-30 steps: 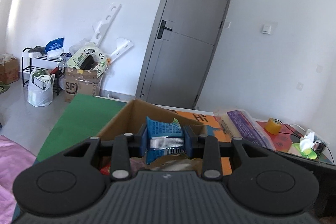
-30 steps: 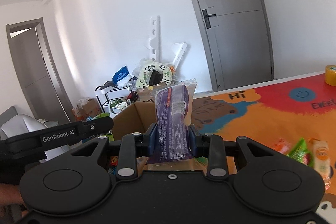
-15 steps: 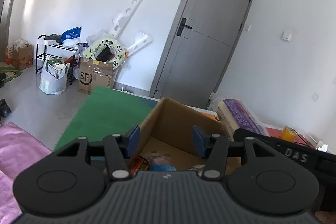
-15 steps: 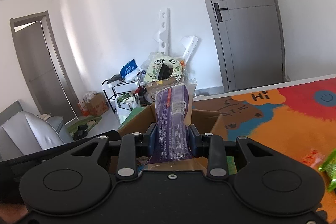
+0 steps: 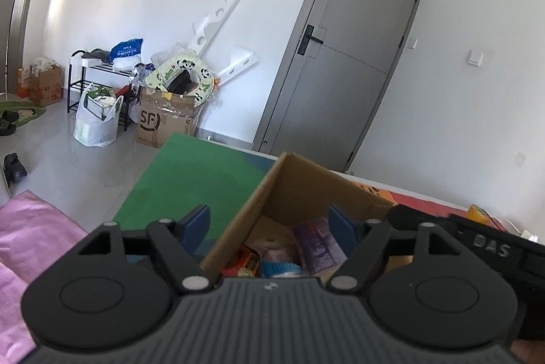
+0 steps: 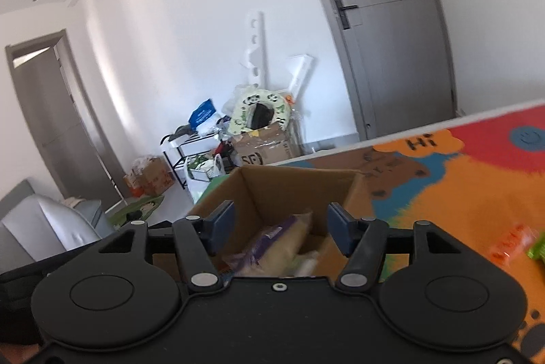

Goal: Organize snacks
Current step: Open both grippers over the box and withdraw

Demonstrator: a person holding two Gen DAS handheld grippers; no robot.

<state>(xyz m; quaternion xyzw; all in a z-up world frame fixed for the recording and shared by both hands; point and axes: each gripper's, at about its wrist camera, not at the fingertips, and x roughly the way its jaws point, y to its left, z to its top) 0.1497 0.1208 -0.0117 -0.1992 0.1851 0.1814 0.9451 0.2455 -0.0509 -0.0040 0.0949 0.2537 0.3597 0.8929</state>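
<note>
Now, your tools over the box [image 5: 306, 186]:
Left tool [image 5: 269, 227]: opening, gripping nothing.
Right tool [image 6: 279, 224]: opening, purple packet [image 6: 272, 238] released below.

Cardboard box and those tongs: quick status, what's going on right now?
Left tongs and right tongs opening, nothing gripped. Purple snack pack lies in the cardboard box. More snacks wait on the mat. Nothing blocking.
</note>
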